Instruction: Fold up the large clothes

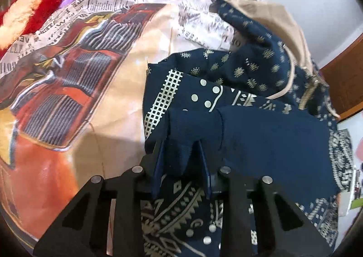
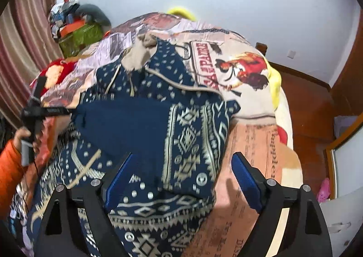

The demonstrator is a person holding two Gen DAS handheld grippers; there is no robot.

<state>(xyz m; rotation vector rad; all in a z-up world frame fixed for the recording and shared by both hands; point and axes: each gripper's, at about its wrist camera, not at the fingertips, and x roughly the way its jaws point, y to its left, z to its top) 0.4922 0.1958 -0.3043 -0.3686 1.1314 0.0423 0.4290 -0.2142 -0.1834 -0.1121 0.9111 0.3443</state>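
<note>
A navy hoodie (image 2: pixel 140 125) with pale geometric print, beige hood lining (image 1: pixel 267 14) and drawstrings lies crumpled on the printed bedspread (image 1: pixel 56 102). My left gripper (image 1: pixel 181 157) is shut on a plain navy fold of the sleeve (image 1: pixel 261 134), which fills the gap between its blue pads. In the right wrist view the left gripper (image 2: pixel 65 110) shows at the hoodie's left edge, held by a hand in an orange sleeve (image 2: pixel 9 166). My right gripper (image 2: pixel 182 159) hovers open over the hoodie's patterned hem, its pads apart from the cloth.
A red and cream plush blanket (image 1: pixel 29 14) lies at the bed's far left. A green box (image 2: pixel 79 34) piled with items stands by the curtain (image 2: pixel 25 48). A yellow cloth (image 2: pixel 275 84) hangs at the bed's right edge, above the wooden floor (image 2: pixel 306 102).
</note>
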